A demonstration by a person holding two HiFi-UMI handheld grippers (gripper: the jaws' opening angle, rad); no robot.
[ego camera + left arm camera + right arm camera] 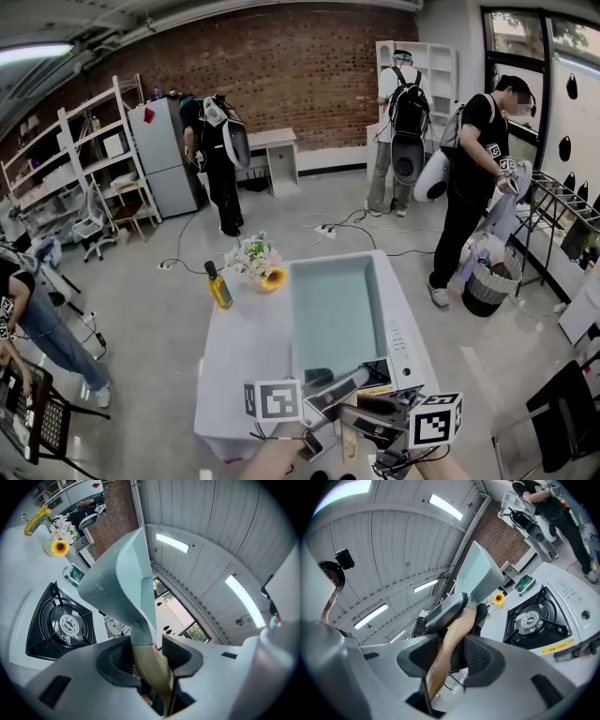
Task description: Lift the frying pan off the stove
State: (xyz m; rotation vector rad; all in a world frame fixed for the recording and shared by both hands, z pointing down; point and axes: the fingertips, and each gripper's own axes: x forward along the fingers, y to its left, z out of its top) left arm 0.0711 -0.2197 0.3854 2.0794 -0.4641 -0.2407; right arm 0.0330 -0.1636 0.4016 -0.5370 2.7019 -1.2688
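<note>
The frying pan (337, 314) is square and teal, with a pale wooden handle. It hangs in the air above the white stove (405, 349), tilted up in both gripper views. My left gripper (147, 656) is shut on the wooden handle just behind the pan (122, 583). My right gripper (450, 656) is shut on the same handle further back, with the left gripper's jaws seen ahead of it. The black burner (65, 625) lies bare below the pan (480, 576). In the head view both grippers (333, 389) (375, 412) sit close together at the table's near edge.
A yellow bottle (218, 286) and a vase of flowers (255, 261) stand on the white table (234, 361) left of the stove. A green object (524, 583) lies beyond the burner (532, 620). Several people stand on the floor behind. A black chair (562, 417) is at right.
</note>
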